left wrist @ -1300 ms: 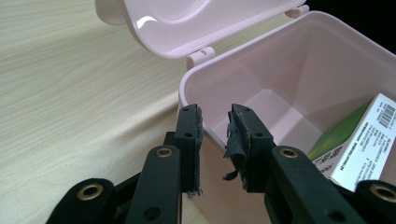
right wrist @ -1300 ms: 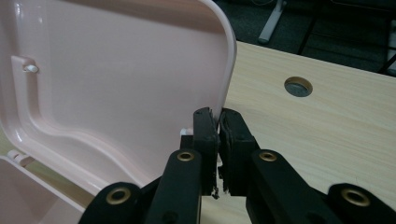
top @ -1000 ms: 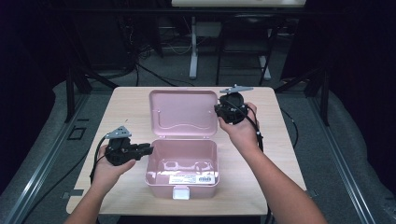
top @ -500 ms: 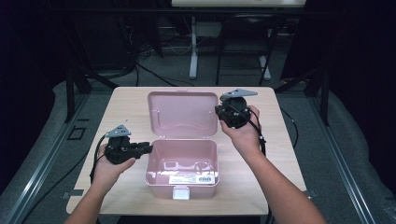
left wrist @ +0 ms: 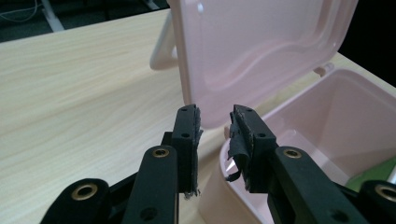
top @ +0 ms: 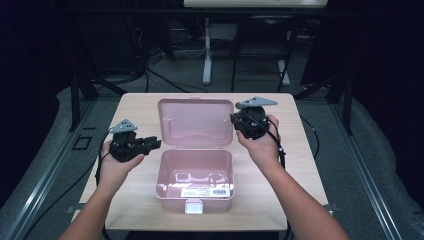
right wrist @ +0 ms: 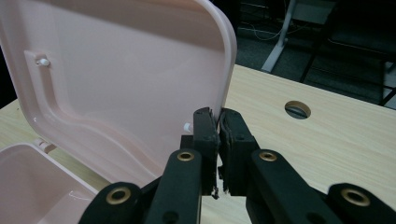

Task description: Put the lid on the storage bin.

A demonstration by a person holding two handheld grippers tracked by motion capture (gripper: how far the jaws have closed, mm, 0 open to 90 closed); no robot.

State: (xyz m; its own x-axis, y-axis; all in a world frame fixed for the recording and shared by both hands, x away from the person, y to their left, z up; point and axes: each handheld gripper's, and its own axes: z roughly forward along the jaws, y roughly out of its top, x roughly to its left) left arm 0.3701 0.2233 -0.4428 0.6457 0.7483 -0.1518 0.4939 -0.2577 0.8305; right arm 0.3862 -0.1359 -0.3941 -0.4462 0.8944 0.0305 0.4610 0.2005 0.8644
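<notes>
A pale wooden counter (top: 300, 180) with a round cable hole (right wrist: 297, 109) beyond the jaws; farther off, a white stand (top: 207, 50) on a dark floor.

left tool (top: 150, 144): jaws parted, just been opening, nothing between them
right tool (right wrist: 218, 122): jaws nearly together, apparently pinching a thin edge

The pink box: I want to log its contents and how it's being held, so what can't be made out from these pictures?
- High view: contents of the pink box are too small and pale to name; the front label's print is unreadable.
- Left gripper view: a green item in the box is cut off by the frame edge and a jaw.
- Right gripper view: the right gripper hides whether its jaws pinch the lid edge.
</notes>
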